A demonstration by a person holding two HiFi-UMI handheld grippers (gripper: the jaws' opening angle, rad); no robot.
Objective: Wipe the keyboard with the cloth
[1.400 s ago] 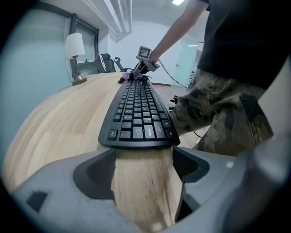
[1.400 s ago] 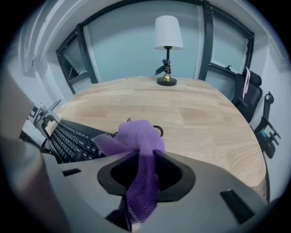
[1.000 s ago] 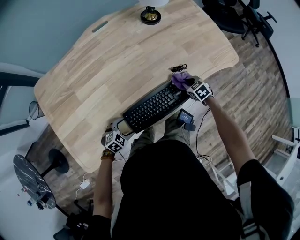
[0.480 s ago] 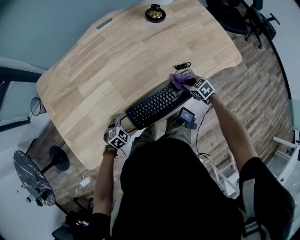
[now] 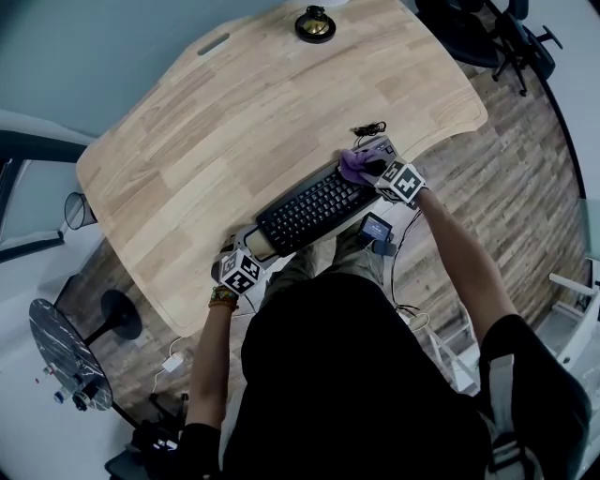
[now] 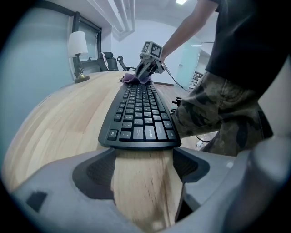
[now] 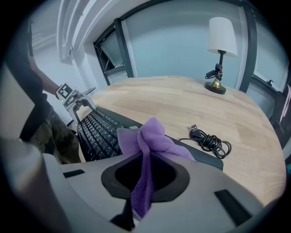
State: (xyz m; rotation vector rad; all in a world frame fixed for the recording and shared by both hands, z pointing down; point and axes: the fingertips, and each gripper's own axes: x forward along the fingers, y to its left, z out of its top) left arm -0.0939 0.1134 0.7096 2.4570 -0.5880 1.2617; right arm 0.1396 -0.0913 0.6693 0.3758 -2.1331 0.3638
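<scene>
A black keyboard (image 5: 314, 208) lies slantwise at the desk's near edge. My right gripper (image 5: 380, 173) is at the keyboard's right end, shut on a purple cloth (image 5: 356, 167). In the right gripper view the cloth (image 7: 150, 141) is pinched between the jaws of the right gripper (image 7: 142, 175) and bunches out over the keyboard (image 7: 97, 132). My left gripper (image 5: 246, 251) stands at the keyboard's left end. Seen from the left gripper (image 6: 144, 168), the jaws stand open over bare wood, with the keyboard's end (image 6: 141, 136) right at the fingertips.
The wooden desk (image 5: 234, 122) carries a lamp (image 5: 315, 23) at its far edge and a coiled black cable (image 5: 368, 129) just beyond the keyboard's right end. A small dark device (image 5: 375, 230) sits below the desk's near edge. Office chairs (image 5: 487, 37) stand at the far right.
My right gripper has slid the cloth a little leftwards along the keyboard's right end, away from the cable. The left gripper has kept its place.
</scene>
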